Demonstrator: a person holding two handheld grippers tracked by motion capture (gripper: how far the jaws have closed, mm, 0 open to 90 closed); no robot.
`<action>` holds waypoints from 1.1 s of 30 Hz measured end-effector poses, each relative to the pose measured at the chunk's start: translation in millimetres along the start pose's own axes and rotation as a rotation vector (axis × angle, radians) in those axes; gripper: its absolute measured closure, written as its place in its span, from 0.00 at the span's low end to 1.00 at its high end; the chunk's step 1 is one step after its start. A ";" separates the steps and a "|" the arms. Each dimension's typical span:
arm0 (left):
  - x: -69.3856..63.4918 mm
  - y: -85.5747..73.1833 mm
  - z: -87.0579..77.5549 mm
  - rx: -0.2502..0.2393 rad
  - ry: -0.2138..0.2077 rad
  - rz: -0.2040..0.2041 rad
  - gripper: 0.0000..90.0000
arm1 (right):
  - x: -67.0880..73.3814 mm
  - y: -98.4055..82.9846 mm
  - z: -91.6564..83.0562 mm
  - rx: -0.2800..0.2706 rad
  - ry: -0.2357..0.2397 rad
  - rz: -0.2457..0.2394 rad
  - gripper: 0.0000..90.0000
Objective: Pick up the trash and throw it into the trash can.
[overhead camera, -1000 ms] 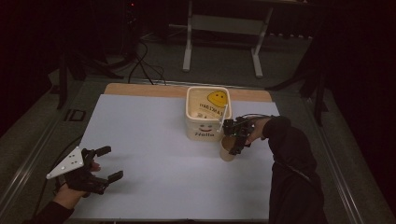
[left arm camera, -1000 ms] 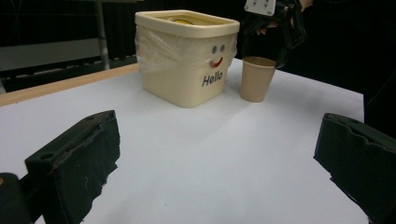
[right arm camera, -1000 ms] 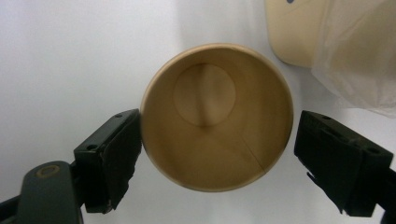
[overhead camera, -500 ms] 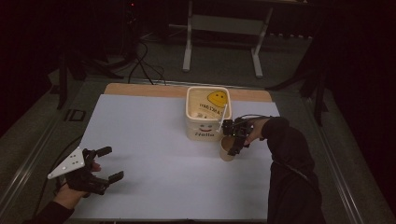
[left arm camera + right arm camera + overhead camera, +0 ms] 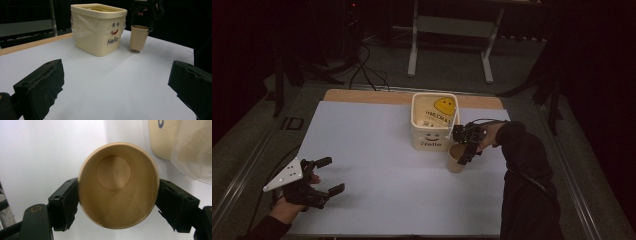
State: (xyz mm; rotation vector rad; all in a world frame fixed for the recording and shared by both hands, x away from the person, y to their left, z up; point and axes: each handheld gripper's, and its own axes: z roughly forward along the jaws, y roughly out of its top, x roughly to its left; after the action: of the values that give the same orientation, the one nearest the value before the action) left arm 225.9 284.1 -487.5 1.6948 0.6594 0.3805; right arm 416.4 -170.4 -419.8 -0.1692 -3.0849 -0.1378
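Right hand-held gripper (image 5: 117, 205) pinches paper cup (image 5: 118, 185) at its rim, near worktop's right edge. Cup looks light, crushable; grip gently. Left hand-held gripper (image 5: 328, 176) spread, empty.

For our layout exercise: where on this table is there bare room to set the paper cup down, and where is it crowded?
Free: the white sheet between the left gripper and the "Hello" tub, and the near strip ahead of the person. Crowded: the right side, where the right gripper holds the paper cup close beside the tub.
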 end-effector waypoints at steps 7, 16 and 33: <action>-0.3 0.0 0.6 0.001 0.001 0.001 0.01 | 3.4 0.9 -19.2 -0.039 0.018 -0.002 0.25; -0.3 0.3 0.2 -0.002 0.003 0.003 0.01 | 8.0 4.6 -38.2 -0.056 0.017 -0.014 0.26; -0.4 0.7 -0.8 -0.007 0.004 0.001 0.01 | 15.0 17.5 -80.3 -0.078 0.001 -0.032 0.26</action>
State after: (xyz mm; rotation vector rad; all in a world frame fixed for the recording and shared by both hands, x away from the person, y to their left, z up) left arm 225.3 284.3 -486.6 1.6878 0.6597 0.3865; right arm 407.1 -158.8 -337.6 -0.1224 -3.0841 -0.2604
